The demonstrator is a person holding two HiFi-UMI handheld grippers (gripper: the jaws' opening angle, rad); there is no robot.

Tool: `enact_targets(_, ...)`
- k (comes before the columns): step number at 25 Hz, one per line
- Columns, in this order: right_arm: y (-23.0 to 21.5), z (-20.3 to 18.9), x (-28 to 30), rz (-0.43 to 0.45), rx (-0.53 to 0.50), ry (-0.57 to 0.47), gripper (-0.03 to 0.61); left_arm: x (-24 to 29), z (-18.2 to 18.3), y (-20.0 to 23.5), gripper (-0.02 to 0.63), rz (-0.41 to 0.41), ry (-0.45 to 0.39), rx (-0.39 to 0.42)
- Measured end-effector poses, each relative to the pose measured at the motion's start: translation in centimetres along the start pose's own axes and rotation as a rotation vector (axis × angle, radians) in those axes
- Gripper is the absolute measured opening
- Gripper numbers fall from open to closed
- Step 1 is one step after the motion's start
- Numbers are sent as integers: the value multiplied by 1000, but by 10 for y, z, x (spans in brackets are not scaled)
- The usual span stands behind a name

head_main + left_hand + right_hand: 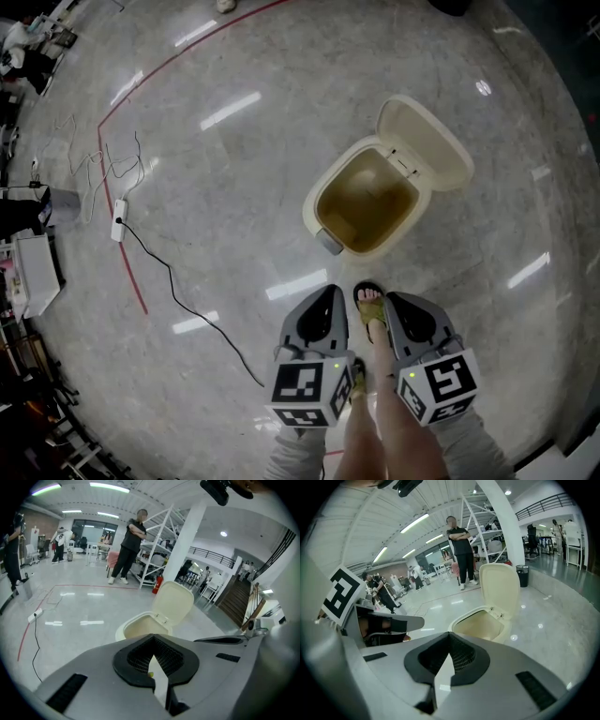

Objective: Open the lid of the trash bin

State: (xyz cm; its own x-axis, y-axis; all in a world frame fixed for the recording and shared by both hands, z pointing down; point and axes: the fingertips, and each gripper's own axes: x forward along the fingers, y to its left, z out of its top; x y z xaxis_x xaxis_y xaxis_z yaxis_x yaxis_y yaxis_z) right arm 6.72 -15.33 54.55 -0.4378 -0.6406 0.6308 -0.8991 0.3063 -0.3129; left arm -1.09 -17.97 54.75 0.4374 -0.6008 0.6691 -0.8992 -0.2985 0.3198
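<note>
The left claw (330, 294) and the right claw (394, 300) are held low, side by side and close together, both pointing forward. Each has its jaws closed tip to tip with nothing between them. Grey sleeves (292, 459) cover the forearms behind them. A sandalled foot (371, 307) shows between the two claws.

The left claw (154, 660) has its jaws pressed together, nothing between them. Just beyond its tip stands the cream trash bin (138, 626), its lid (174, 603) raised upright on the far side. Well beyond, a person (127, 545) stands.
</note>
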Motion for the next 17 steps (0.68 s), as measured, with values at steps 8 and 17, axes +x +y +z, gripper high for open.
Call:
enact_targets(8, -2, -1, -2, -5, -19, 3, -5, 1, -5, -1, 5, -3, 6, -13)
enact_targets(17, -5, 3, -4, -6, -26, 1, -5, 5, -10, -3, 5, -9, 18, 3)
